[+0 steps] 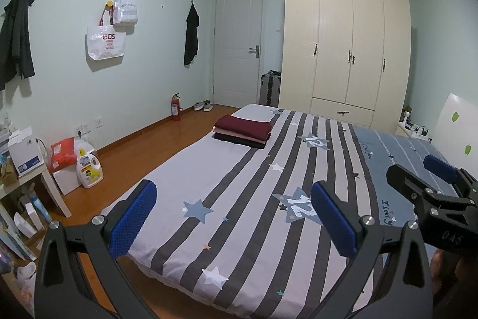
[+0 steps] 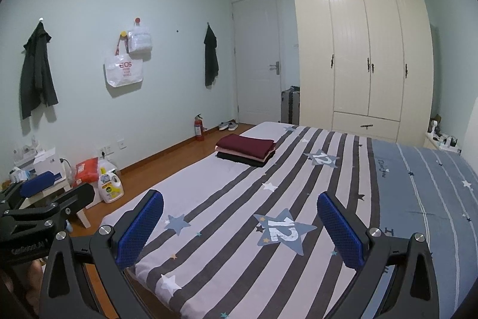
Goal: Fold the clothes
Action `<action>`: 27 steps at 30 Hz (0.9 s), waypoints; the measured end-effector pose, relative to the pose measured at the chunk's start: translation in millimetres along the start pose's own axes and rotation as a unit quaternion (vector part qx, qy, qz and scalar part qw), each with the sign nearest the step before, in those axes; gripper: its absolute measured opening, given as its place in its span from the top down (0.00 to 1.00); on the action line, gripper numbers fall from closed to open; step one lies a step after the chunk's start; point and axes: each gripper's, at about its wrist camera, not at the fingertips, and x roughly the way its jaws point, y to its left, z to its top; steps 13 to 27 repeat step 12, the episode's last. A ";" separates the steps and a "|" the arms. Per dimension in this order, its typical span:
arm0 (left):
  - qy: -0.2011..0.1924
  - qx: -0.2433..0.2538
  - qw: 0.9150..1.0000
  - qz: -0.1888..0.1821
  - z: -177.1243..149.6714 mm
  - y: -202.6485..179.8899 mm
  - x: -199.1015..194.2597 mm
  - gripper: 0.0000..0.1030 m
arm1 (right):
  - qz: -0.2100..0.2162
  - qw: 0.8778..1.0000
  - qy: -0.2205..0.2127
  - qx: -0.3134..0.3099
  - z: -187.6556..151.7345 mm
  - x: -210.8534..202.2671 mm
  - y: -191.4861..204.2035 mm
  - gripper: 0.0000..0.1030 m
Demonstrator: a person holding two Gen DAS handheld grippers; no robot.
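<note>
Three folded garments [image 1: 242, 131] stacked on bed [image 1: 227, 199], both grippers' fingers [image 1: 133, 217] [image 2: 340, 232] apart.

A bed [image 1: 239, 229] [image 2: 209, 199] is covered by a sheet striped in grey and white, printed with stars, with a blue section along its 3 o'clock side. A stack of folded clothes [image 1: 243, 131] [image 2: 246, 149], dark red on top, pink beneath and black at the bottom, is seen lying flat on the sheet toward 12 o'clock, near the far left edge.
</note>
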 end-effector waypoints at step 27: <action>-0.005 -0.001 1.000 -0.006 -0.9 -5.4 1.0 0.01 | 0.000 1.000 0.004 0.003 -1.1 2.4 -5.8 0.01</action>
